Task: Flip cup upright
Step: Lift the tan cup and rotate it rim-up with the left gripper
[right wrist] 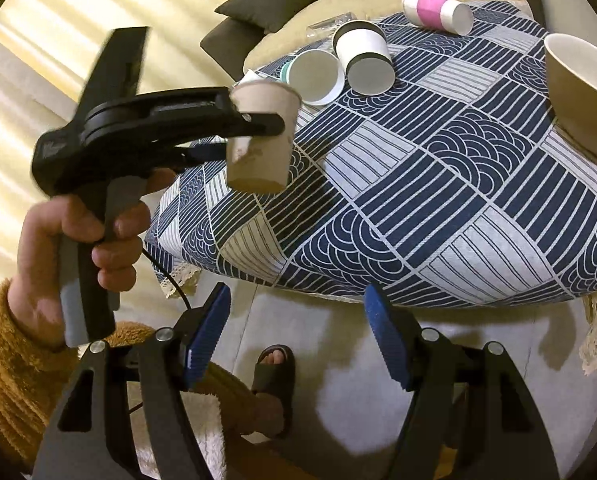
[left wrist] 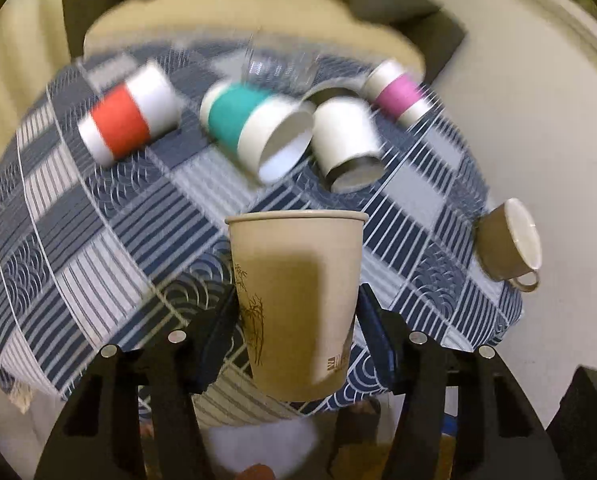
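Note:
My left gripper (left wrist: 296, 312) is shut on a beige paper cup (left wrist: 294, 300) with a bamboo print. It holds the cup upright, rim up, in the air above the near edge of the table. The right wrist view shows that gripper (right wrist: 282, 128) and the cup (right wrist: 260, 140) from the side, above the table's left edge. My right gripper (right wrist: 296, 316) is open and empty, low in front of the table over the floor.
The blue patterned tablecloth (left wrist: 110, 216) carries cups lying on their sides: red-banded (left wrist: 128, 114), teal (left wrist: 254, 128), white (left wrist: 348, 140), pink-banded (left wrist: 398, 92). A brown mug (left wrist: 508, 244) lies near the right edge. A sofa stands behind. My sandalled foot (right wrist: 274, 364) is on the floor.

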